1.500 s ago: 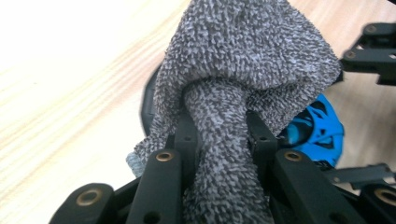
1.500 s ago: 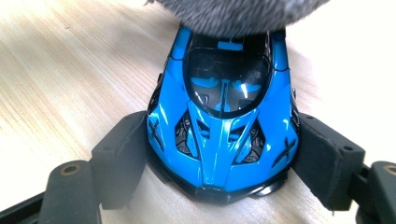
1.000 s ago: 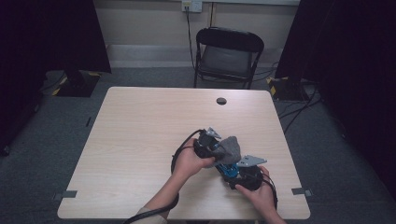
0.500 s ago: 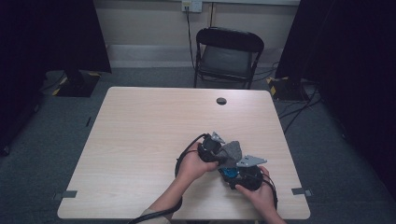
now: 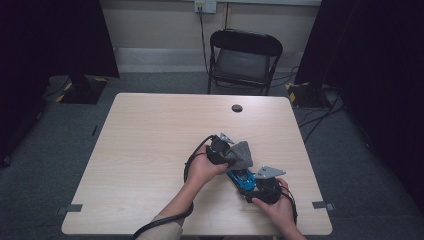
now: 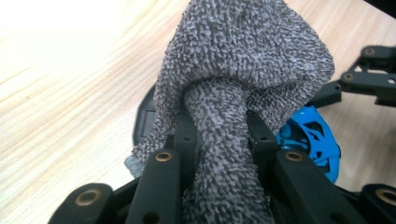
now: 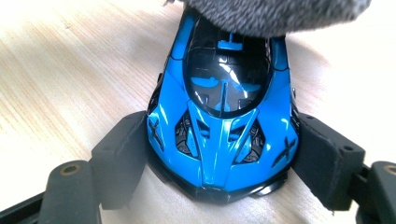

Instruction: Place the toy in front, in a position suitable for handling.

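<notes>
A blue toy car [image 5: 241, 179] rests on the light wooden table [image 5: 145, 150] near its front right. My right gripper [image 5: 257, 189] is shut on the car, a pad against each side [image 7: 122, 156], and the car's nose [image 7: 223, 119] faces the camera. My left gripper [image 5: 226, 152] is shut on a bunched grey cloth [image 5: 242, 155], which lies over the car's far end. In the left gripper view the cloth [image 6: 243, 70] bulges out past the jaws of that gripper [image 6: 222, 128] and hides most of the car [image 6: 312, 140]. The cloth's edge [image 7: 275, 14] covers the car's rear.
A black folding chair [image 5: 243, 57] stands behind the table. A small dark round cap [image 5: 237, 108] sits in the tabletop near the far edge. Black cables trail from both grippers, one looping beside the left hand [image 5: 189, 165]. Dark curtains hang at both sides.
The left gripper and its cloth have shifted slightly across the car. The right gripper and the car have stayed in place.
</notes>
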`<state>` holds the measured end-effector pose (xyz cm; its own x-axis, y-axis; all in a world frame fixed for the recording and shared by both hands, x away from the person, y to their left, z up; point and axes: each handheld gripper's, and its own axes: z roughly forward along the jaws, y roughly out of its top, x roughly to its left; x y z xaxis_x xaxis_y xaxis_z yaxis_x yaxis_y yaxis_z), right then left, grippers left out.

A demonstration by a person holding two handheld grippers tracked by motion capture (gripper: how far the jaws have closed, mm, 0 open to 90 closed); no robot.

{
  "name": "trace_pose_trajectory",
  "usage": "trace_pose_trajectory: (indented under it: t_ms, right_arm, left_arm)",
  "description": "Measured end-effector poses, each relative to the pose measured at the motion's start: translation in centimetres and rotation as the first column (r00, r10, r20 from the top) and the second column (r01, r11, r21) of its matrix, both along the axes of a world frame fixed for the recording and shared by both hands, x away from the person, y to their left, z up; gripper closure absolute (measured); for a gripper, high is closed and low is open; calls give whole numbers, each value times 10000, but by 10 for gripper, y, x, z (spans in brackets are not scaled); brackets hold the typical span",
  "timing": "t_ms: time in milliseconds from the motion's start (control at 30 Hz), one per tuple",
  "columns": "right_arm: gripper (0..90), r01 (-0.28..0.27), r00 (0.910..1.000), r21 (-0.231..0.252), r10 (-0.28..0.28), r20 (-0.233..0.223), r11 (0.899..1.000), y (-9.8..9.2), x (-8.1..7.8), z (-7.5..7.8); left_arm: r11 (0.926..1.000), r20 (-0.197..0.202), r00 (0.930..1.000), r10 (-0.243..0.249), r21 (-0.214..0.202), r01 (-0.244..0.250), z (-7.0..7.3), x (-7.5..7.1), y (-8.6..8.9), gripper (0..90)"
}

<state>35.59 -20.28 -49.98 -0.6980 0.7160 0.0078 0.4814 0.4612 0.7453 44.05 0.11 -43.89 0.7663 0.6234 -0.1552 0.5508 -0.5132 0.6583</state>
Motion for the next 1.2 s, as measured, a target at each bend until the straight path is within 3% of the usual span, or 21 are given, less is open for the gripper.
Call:
trace_pose_trajectory:
  t_ms: [167, 200, 367, 467, 533, 633, 700, 833, 933, 1200]
  right_arm:
    - [234, 0, 10000, 2, 0, -1, 10000, 0, 0, 0]
    - [234, 2, 10000, 3, -2, -8, 10000, 0, 0, 0]
    - [234, -2, 10000, 5, 2, -5, 10000, 0, 0, 0]
    - [234, 4, 10000, 9, -4, -20, 10000, 0, 0, 0]
    - [234, -5, 10000, 3, 5, 3, 10000, 0, 0, 0]
    - [234, -4, 10000, 3, 4, 3, 10000, 0, 0, 0]
    - [234, -9, 10000, -4, 9, 10, 10000, 0, 0, 0]
    - [234, -3, 10000, -2, 3, 2, 10000, 0, 0, 0]
    - [234, -4, 10000, -3, 4, 5, 10000, 0, 0, 0]
    - [234, -9, 10000, -2, 9, 13, 10000, 0, 0, 0]
  left_arm:
    - [9993, 52, 9994, 353, 104, -354, 0, 7, 5, 715]
    - [9982, 11, 9982, 601, 73, -601, -1, 10, 7, 715]
    - [9966, -33, 9966, 822, -2, -822, 2, 15, 10, 717]
    - [9980, 10, 9980, 633, 56, -633, 5, 12, 8, 718]
    - [9988, -80, 9989, 454, -160, -455, 8, 6, 4, 717]
    - [9996, -74, 9999, -91, -258, 89, 13, -6, -6, 717]
    - [9984, -105, 9985, -529, -205, 527, 12, -16, -15, 717]
    - [9956, -257, 9952, -941, -11, 941, 2, -28, -26, 716]
    - [9967, -295, 9964, -800, -171, 795, -2, -27, -25, 716]
    - [9999, -60, 10000, -1, 105, 2, -1, -11, -7, 716]
